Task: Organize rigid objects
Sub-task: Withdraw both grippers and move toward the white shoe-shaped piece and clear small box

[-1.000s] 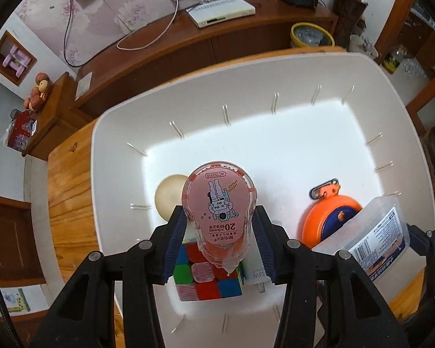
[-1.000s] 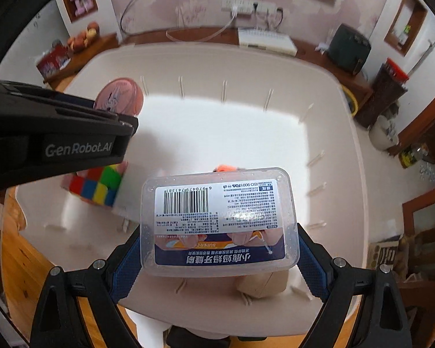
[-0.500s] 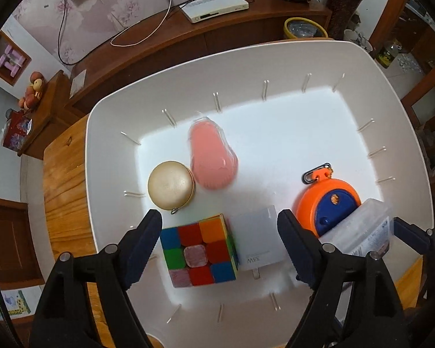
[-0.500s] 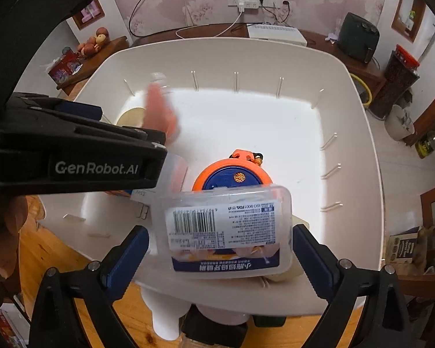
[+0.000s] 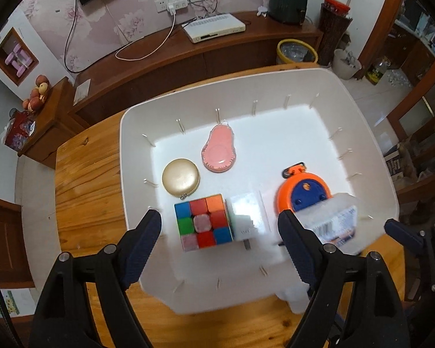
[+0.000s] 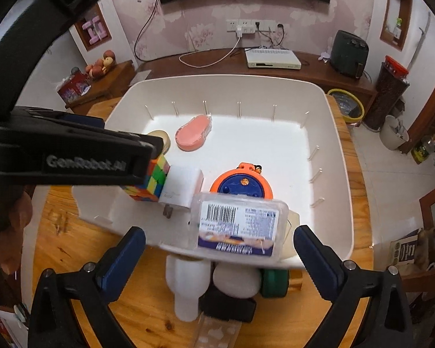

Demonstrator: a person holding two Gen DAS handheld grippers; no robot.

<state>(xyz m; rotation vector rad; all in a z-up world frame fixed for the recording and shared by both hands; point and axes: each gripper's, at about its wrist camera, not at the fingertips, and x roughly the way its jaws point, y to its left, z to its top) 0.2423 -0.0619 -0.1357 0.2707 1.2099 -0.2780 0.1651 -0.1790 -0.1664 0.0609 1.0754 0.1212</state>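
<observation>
A white bin (image 5: 121, 150) on the wooden table holds a pink correction tape (image 5: 219, 152), a gold round case (image 5: 180, 177), a colour cube (image 5: 203, 221), a white charger (image 5: 246, 217) and an orange tape measure (image 5: 301, 191). My left gripper (image 5: 219, 223) hangs open above the cube and touches nothing. In the right wrist view a clear labelled box (image 6: 237, 226) lies tilted at the bin's near edge, in front of the orange tape measure (image 6: 240, 185). My right gripper (image 6: 220, 236) is above the box with its jaws opening. Its pads are clear of the box.
Just outside the bin's near wall (image 6: 345, 174) stand a white bottle (image 6: 188, 284), a white rounded object (image 6: 236, 281), a green item (image 6: 274, 284) and a black one (image 6: 229, 304). A hand (image 6: 11, 232) holds the left gripper. A dark sideboard runs behind the table.
The left gripper let go of the pink correction tape, which now lies in the bin. The right gripper released the clear box. Both grippers rose and drew back.
</observation>
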